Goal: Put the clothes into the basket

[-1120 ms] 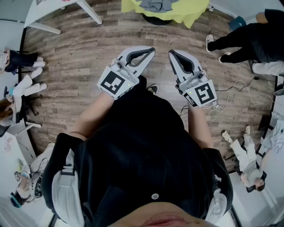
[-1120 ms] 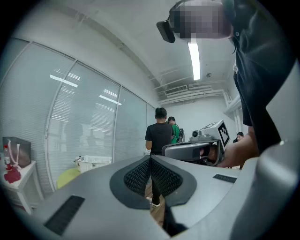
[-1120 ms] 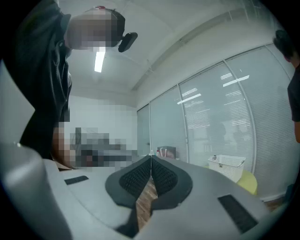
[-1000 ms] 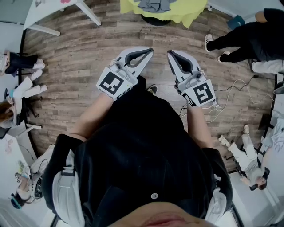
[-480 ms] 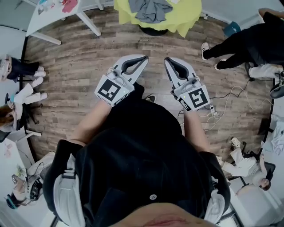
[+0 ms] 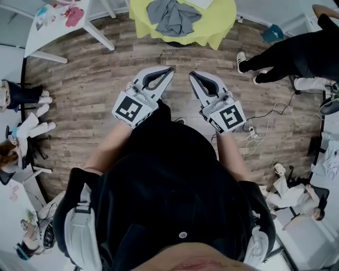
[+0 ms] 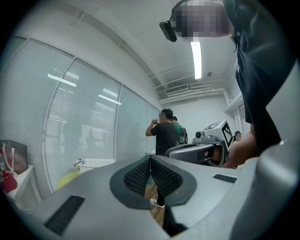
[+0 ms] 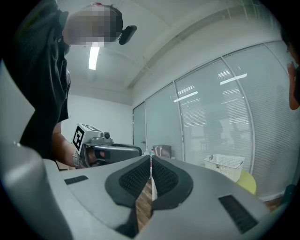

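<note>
A crumpled grey garment [image 6: 174,16] lies on a yellow-covered table [image 6: 217,24] at the top of the head view. Both grippers are held out at waist height over the wood floor, short of that table. My left gripper [image 6: 168,70] has its jaws pressed together with nothing between them, as the left gripper view [image 7: 150,159] shows. My right gripper [image 6: 193,75] is likewise shut and empty [image 8: 151,159]. A white mesh basket [image 8: 224,165] stands on the yellow table by the glass wall and shows in the left gripper view too [image 7: 96,163].
A white table [image 6: 58,21] with coloured items stands at the far left. A person in black [image 6: 296,47] sits at the right, with cables [image 6: 265,122] on the floor nearby. Other people sit along the left edge. A person in a black shirt [image 7: 165,136] stands ahead.
The yellow table and grey garment have come further into view at the top. Both grippers sit a little closer together and stay shut.
</note>
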The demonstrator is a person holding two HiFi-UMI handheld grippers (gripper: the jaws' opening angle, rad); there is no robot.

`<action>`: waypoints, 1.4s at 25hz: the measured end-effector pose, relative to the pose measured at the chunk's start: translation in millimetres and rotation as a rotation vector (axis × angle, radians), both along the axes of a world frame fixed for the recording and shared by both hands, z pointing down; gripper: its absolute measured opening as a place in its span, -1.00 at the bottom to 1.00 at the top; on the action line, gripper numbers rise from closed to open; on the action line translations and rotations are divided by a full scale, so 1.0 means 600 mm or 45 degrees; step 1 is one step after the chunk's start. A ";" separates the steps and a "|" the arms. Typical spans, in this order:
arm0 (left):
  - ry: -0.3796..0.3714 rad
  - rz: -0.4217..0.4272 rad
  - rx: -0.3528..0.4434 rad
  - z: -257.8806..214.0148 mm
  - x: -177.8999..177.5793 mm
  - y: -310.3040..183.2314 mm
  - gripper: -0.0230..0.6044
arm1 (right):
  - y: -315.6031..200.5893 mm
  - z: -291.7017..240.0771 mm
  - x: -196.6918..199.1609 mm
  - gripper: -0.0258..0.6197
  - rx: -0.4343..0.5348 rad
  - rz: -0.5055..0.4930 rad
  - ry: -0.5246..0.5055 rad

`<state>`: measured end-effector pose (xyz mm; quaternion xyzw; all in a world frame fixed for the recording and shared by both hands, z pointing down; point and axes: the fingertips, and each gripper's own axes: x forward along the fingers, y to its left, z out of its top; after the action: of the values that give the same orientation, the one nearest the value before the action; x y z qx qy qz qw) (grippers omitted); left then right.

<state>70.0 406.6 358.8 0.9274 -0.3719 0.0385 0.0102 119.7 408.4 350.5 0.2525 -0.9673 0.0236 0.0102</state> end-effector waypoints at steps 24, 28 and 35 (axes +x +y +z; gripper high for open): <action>0.020 0.102 -0.047 0.012 -0.171 -0.244 -0.89 | -0.235 0.046 -0.215 -0.84 -0.093 0.019 0.145; 0.022 0.102 -0.060 0.018 -0.182 -0.272 -0.89 | -0.264 0.045 -0.225 -0.84 -0.089 0.017 0.136; 0.006 0.091 -0.063 0.023 -0.183 -0.322 -0.89 | -0.323 0.047 -0.220 -0.84 -0.093 0.022 0.117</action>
<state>-40.0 213.2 372.7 0.9397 -0.3374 0.0456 0.0326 -12.2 214.5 378.8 0.2611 -0.9620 0.0474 0.0638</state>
